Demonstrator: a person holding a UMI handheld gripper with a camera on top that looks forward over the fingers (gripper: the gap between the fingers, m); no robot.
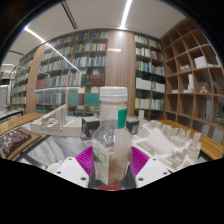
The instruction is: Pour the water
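Standing upright between the two fingers (113, 170), a clear bottle (112, 140) with a white cap (113, 96) and a green label is clamped by the purple pads (86, 157) pressing its sides. It is held up in front of white architectural models (165, 140) on the tabletop (210, 146). Tall bookshelves (90, 70) fill the wall beyond.
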